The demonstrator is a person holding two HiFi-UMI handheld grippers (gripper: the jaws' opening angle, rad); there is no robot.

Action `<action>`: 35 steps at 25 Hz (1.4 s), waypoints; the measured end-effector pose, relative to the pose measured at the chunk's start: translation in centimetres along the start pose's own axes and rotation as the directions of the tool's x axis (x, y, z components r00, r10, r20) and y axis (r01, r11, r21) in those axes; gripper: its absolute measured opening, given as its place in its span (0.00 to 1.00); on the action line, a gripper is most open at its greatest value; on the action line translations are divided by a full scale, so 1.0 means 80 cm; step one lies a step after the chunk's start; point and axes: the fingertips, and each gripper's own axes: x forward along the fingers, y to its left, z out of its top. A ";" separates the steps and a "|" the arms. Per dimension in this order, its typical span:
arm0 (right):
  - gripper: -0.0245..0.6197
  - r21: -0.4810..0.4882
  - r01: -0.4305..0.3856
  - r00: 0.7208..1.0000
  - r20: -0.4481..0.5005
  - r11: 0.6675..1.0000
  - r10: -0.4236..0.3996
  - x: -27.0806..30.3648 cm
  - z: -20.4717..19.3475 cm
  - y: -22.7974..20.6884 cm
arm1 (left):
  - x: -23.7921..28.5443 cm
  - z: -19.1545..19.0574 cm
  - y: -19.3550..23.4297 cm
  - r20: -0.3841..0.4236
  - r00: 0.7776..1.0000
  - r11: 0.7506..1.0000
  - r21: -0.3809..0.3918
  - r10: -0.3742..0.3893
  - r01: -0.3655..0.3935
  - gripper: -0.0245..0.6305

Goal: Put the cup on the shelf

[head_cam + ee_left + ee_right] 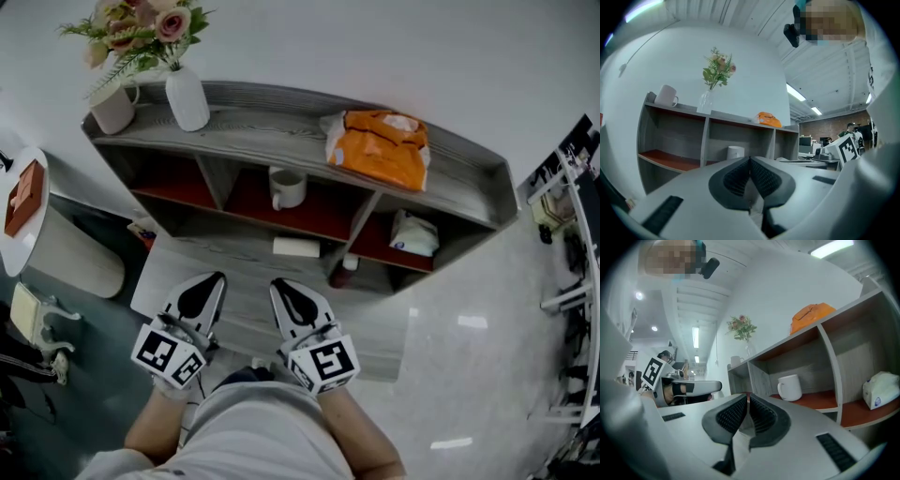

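Observation:
A white cup (286,187) stands upright in the middle compartment of the grey shelf unit (281,131), on its red board. The same cup (790,387) shows in the right gripper view, and in the left gripper view the cup (736,152) peeks above the jaws. A second white mug (114,108) sits on the shelf top at the left. Both grippers hang low, near the person's body and well short of the shelf. My left gripper (204,291) is shut and holds nothing. My right gripper (291,295) is shut and empty too.
On the shelf top stand a white vase of flowers (186,94) and an orange bag (380,145). A white pack (414,234) lies in the right compartment, a flat white box (296,247) on the lower board. A round white table (37,234) stands at the left.

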 end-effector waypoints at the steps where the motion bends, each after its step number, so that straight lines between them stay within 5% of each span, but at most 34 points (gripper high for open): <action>1: 0.08 -0.003 -0.005 1.000 0.004 1.000 0.005 0.001 0.001 0.002 | -0.002 -0.001 -0.001 0.001 1.000 1.000 -0.006 -0.001 0.001 0.06; 35: 0.08 -0.036 -0.010 1.000 -0.013 0.999 0.009 0.001 -0.002 0.006 | 0.007 -0.029 -0.009 -0.045 0.999 0.999 -0.029 -0.029 0.028 0.06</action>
